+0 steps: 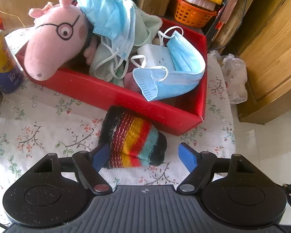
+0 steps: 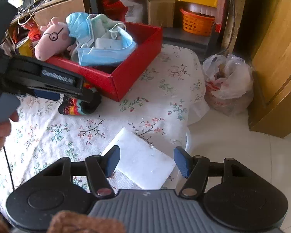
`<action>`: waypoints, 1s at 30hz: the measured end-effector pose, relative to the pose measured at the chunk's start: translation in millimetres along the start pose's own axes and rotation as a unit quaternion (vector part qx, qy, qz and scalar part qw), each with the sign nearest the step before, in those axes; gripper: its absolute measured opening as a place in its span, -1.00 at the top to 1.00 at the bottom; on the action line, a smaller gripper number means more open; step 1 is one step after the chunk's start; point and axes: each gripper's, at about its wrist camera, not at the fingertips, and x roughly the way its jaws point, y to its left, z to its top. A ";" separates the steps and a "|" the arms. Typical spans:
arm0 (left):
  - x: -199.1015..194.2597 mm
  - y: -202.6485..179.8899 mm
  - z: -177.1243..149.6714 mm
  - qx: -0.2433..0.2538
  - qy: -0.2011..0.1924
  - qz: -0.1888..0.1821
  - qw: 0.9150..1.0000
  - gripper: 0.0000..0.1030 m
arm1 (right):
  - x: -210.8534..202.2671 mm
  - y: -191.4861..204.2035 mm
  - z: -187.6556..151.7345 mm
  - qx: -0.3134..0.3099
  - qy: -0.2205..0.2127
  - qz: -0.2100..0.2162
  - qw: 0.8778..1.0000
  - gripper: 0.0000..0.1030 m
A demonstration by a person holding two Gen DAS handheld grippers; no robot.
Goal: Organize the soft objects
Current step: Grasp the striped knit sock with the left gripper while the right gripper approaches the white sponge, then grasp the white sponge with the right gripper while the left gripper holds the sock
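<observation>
A red box (image 1: 106, 93) (image 2: 130, 71) on the floral tablecloth holds a pink pig plush (image 1: 54, 40) (image 2: 52, 38), blue face masks (image 1: 170, 77) (image 2: 106, 56) and a pale green cloth (image 1: 145, 27). A rainbow-striped knitted piece (image 1: 133, 141) (image 2: 75, 106) lies on the cloth just in front of the box. My left gripper (image 1: 143, 155) (image 2: 75, 95) is open, its jaws on either side of the striped piece. My right gripper (image 2: 146, 160) is open over a white foam block (image 2: 143, 165) near the table's edge.
A yellow and purple can (image 1: 2, 64) (image 2: 26, 47) stands left of the box. A plastic bag (image 2: 229, 83) sits on the floor to the right beside a wooden cabinet (image 2: 275, 58). An orange basket (image 2: 197, 22) and cardboard boxes stand behind the table.
</observation>
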 end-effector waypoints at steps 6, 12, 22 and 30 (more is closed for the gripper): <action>12.9 -11.2 1.7 0.012 -0.008 0.024 1.000 -0.48 | 4.7 -4.8 -2.6 -0.004 0.007 0.003 1.000 0.36; 22.7 -16.5 0.2 0.020 -0.004 0.041 0.999 -0.48 | 6.1 -11.3 -5.4 0.002 0.010 0.005 1.000 0.36; 31.7 -22.9 -4.2 0.038 0.002 0.062 0.997 -0.09 | 7.7 -16.3 -7.1 0.004 0.012 0.003 1.000 0.36; 22.4 -11.5 -8.7 0.052 0.009 0.049 0.997 0.44 | 6.4 -8.4 -6.0 -0.013 0.006 0.005 1.000 0.36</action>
